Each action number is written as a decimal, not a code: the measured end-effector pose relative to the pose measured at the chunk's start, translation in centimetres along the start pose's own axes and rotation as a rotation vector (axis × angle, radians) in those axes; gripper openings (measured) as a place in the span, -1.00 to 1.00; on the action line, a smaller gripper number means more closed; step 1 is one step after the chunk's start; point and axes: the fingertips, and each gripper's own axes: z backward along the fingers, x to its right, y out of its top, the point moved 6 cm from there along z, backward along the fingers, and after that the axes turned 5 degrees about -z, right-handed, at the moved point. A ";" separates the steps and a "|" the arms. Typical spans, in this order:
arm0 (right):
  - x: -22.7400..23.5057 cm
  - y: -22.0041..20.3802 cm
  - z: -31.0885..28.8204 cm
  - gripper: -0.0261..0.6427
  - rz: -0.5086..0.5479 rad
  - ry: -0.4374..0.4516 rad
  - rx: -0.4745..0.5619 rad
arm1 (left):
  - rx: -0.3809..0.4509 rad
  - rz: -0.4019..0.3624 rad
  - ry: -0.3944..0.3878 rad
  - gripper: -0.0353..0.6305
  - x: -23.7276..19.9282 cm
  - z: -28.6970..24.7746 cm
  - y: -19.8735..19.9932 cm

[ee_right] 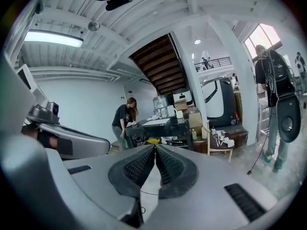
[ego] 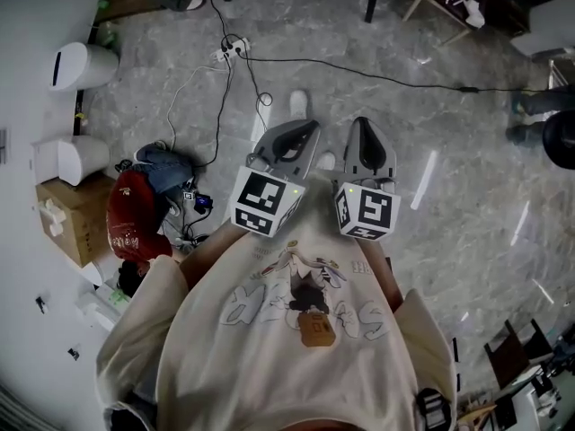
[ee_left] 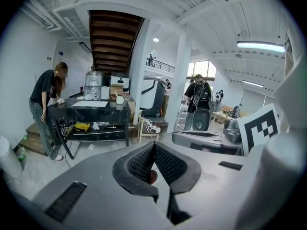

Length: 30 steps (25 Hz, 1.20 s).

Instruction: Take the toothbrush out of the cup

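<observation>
While I hold both tongs out level, my left gripper [ee_left: 154, 147] and right gripper [ee_right: 155, 150] are pressed together, empty; a white cup [ee_left: 120, 100] stands on the distant black table [ee_left: 91, 110], its toothbrush too small to make out.

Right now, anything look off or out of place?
Nothing spilled or damaged. Odd for the task: left gripper and right gripper are both shut, empty, held over the grey marbled floor, with no cup or toothbrush in view. Loose black and white cables and a red fabric bag clutter the floor, left.
</observation>
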 end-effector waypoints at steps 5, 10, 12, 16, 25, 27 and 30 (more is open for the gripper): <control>2.1 0.5 -4.0 -0.86 0.005 -0.033 -0.033 | 0.008 0.015 -0.019 -0.85 -2.9 -4.2 1.5; 3.4 2.2 -10.4 -0.85 -0.004 -0.071 -0.061 | -0.007 0.036 -0.052 -0.85 -7.9 -9.3 3.8; 3.7 3.1 -13.5 -0.85 -0.012 -0.085 -0.078 | -0.013 0.039 -0.069 -0.85 -10.2 -11.7 5.2; 4.2 5.4 -19.5 -0.86 -0.027 -0.134 -0.097 | -0.035 0.051 -0.108 -0.85 -15.3 -16.0 8.1; 3.8 9.9 -32.5 -0.85 -0.024 -0.186 -0.113 | -0.041 0.078 -0.152 -0.85 -26.4 -22.8 13.0; 3.0 10.5 -34.8 -0.86 -0.013 -0.189 -0.116 | -0.033 0.085 -0.154 -0.85 -28.7 -23.5 13.7; 2.1 11.5 -37.7 -0.86 0.006 -0.192 -0.117 | -0.015 0.092 -0.157 -0.85 -31.7 -24.3 14.7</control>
